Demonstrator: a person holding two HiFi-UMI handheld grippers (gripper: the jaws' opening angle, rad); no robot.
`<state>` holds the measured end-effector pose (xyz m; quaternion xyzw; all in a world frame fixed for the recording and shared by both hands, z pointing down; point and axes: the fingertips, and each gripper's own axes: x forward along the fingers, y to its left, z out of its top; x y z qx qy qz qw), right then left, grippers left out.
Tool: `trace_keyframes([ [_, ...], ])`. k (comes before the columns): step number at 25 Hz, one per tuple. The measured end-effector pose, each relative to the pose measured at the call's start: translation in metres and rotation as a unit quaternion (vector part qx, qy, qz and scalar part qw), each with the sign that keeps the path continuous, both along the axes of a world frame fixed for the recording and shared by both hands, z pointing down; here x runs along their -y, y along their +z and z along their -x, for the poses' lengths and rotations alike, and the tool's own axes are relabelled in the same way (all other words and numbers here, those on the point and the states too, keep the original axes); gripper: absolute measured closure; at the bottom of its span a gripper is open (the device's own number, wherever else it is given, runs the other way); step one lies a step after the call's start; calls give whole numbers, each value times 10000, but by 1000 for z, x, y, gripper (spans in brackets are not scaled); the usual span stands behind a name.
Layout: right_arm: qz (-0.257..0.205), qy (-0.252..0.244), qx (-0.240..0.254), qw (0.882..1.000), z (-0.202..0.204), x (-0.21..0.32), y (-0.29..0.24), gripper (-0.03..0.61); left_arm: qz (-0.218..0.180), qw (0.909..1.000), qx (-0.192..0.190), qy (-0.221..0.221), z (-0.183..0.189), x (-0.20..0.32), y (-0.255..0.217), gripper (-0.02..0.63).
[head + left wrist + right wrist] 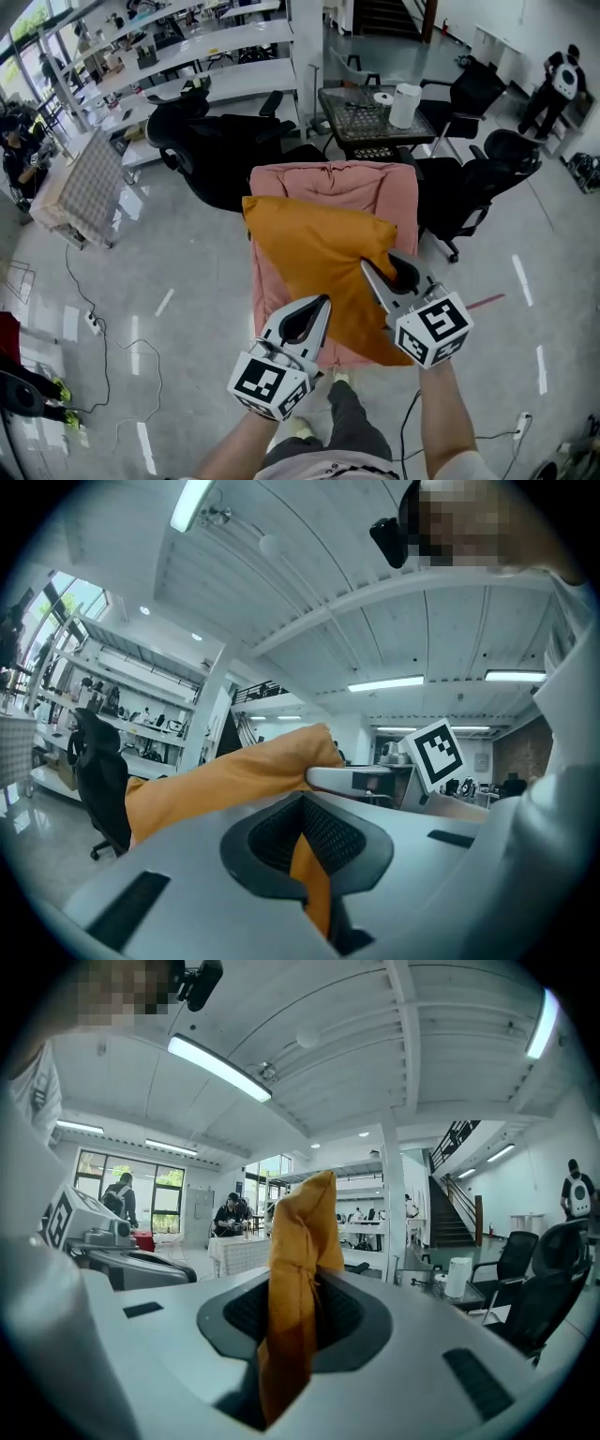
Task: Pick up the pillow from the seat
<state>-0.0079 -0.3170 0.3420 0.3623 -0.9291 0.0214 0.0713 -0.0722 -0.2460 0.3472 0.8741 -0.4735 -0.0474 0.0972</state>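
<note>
Head view looks down on the mustard-orange pillow [319, 272], spread over the pink padded seat [375, 183]. Its far left corner juts past the seat's left edge and its near edge is drawn toward us at the seat's front. We hold it by that near edge with both tools. The left claw [309, 319] is clenched on a fold near the front left corner, and the right claw [386, 274] is clenched on a bunched pleat at the front right, where the cloth stands up between its pads in the right gripper view. Two grips set apart along one edge suit something this wide and limp; we judge a single pinch would let it swing and fold. The cover looks like smooth woven cloth, creasing into thin ridges where pinched, over a plump, yielding filling. The seat is soft pink upholstery, thickly padded. We judge the pillow is raised at the seat's front, but we cannot tell whether its far edge touches the seat's back.
</note>
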Motion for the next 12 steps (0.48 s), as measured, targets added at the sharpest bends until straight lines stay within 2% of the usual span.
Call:
trace_keyframes([
  [12,-278,281,115,9992,-4,-87,-59,476,-363,9991,80,195,0,-80,-59,604],
])
